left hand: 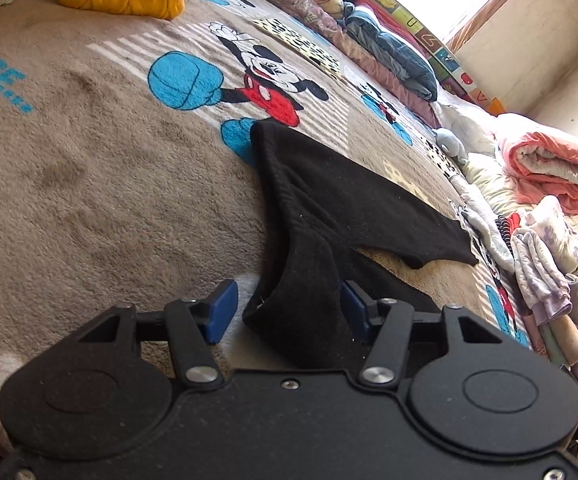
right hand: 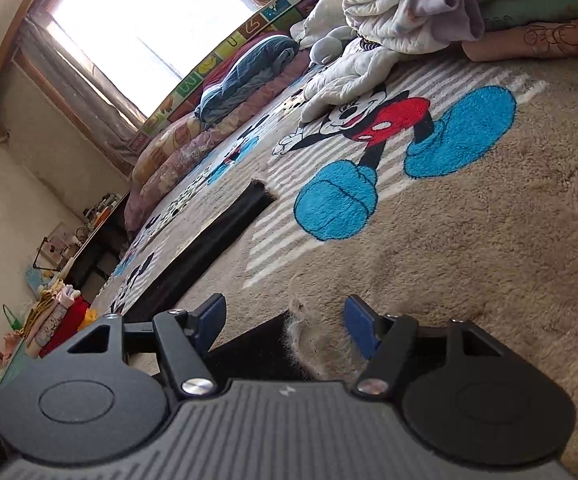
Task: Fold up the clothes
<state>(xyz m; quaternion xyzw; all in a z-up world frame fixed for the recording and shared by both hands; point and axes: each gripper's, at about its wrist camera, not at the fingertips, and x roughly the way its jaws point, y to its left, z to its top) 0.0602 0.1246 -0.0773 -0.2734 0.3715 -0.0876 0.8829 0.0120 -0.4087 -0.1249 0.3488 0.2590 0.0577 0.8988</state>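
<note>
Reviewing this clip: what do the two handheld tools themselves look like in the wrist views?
Both look alike: the left tool and right tool have black bodies with round raised discs on each side, black linkage arms on silver pivot screws, and blue pads on the fingers. The right body shows a grey ribbed panel. No cables or sleeves visible.
</note>
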